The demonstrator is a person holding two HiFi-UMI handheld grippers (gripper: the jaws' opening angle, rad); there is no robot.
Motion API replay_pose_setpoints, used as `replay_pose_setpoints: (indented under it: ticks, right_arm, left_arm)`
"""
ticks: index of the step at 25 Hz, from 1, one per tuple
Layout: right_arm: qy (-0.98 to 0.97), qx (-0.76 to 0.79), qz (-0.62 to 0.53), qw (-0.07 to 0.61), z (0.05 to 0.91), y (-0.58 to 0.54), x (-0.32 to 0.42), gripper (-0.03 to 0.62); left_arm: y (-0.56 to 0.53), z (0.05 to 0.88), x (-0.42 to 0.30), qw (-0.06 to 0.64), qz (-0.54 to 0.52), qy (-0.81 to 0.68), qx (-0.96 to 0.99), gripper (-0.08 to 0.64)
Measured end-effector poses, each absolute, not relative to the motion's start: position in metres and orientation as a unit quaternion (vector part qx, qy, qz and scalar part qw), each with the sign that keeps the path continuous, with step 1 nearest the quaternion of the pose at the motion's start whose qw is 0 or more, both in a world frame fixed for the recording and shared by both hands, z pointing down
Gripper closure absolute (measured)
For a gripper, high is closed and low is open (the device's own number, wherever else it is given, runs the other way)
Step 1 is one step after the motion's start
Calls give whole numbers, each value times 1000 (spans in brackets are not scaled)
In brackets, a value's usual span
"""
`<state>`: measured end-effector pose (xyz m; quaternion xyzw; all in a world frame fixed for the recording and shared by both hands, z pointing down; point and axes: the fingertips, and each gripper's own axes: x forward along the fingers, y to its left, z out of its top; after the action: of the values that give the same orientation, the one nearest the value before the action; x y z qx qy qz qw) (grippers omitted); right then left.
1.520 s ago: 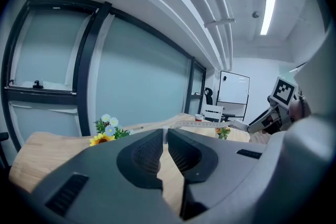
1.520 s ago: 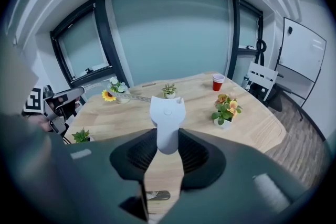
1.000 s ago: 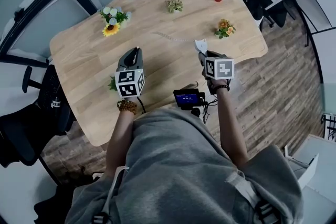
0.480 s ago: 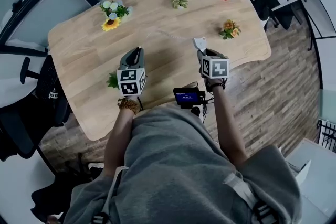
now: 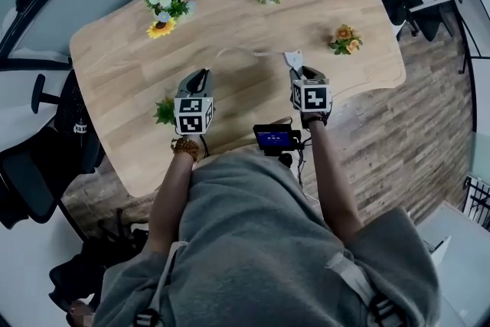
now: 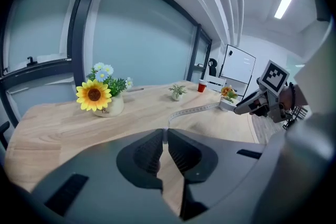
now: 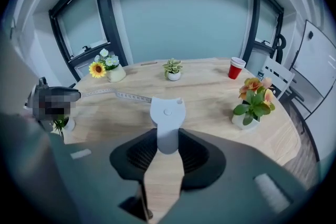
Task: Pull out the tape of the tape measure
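A pale wooden table (image 5: 230, 11) with visible grain and rounded corners. The right gripper (image 7: 168, 150), dark with ribbed pads, has its jaws fairly wide apart and clamped on the smooth white plastic tape measure case (image 7: 167, 112) (roughly shield-shaped, with a small centre rivet). A thin, flexible white tape (image 6: 195, 109) with fine markings stretches from the case over the tabletop to the left gripper (image 6: 165, 136), whose jaws pinch almost together on its end.
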<state>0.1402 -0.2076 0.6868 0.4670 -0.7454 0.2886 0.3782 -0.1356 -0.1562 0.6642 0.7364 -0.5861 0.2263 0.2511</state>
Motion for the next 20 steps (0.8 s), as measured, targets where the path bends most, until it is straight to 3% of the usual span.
replay_pose_setpoints:
  ticks: [20]
  right_arm:
    - [-745,448,286,403,749,-224,148,459]
  left_arm:
    - [-151,729,-113,310,276,-557,720,522]
